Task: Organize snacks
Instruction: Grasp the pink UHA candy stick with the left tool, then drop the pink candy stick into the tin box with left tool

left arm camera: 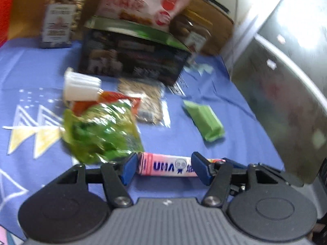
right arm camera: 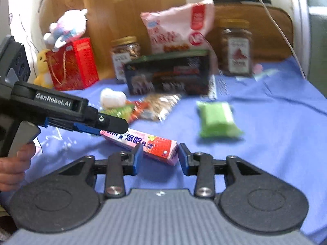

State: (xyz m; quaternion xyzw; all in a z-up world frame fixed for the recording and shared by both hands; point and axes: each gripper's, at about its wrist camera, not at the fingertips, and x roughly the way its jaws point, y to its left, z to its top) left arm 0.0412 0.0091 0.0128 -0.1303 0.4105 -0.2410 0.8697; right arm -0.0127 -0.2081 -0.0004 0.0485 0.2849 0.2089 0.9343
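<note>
A pink UHA candy box (left arm camera: pixel 167 166) lies on the blue cloth between the fingers of my left gripper (left arm camera: pixel 163 168), lengthwise across the gap; the jaws stand apart at its two ends. In the right wrist view the left gripper (right arm camera: pixel 114 127) reaches in from the left over the box's (right arm camera: pixel 143 143) far end. My right gripper (right arm camera: pixel 159 159) is open, with the box's near end between its fingers. A green packet (left arm camera: pixel 204 120) (right arm camera: pixel 217 120), a shiny green bag (left arm camera: pixel 100 130) and a seed pouch (left arm camera: pixel 147 102) lie on the cloth.
At the back stand a dark box (right arm camera: pixel 169 75) topped by a pink bag (right arm camera: pixel 179 26), two jars (right arm camera: pixel 237 47) (right arm camera: pixel 124 55), a red gift bag (right arm camera: pixel 73 63) and plush toys (right arm camera: pixel 67 26). A steel surface (left arm camera: pixel 286 81) rises at the right.
</note>
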